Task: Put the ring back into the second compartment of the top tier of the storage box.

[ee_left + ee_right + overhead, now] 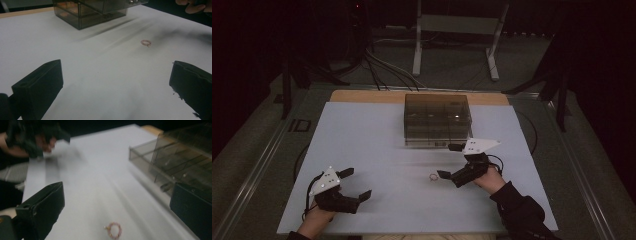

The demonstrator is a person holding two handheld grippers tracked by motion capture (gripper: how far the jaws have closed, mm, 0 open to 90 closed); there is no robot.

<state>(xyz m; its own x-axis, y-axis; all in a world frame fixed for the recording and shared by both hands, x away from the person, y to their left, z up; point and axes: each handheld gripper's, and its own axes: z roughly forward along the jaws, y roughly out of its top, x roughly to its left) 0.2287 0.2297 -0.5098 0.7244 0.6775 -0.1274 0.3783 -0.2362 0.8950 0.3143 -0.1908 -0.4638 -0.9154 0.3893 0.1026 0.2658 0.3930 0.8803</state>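
A small pink ring [432, 176] lies on the white tabletop [377, 145], just left of my right gripper [450, 161]. That gripper is open, its jaws wide apart with nothing between them. Its own view has the ring [113, 230] low between the jaws. My left gripper [358, 183] rests open near the front left of the table, well apart from the ring [146, 43], which lies ahead of it to the right. A smoky clear drawer box [437, 120] stands at the back middle of the table.
The drawer box [175, 157] has one lower drawer pulled slightly out, close to my right gripper's far jaw. A table edge in wood runs behind the box [92, 11]. Cables and a metal frame [452, 40] sit on the floor beyond.
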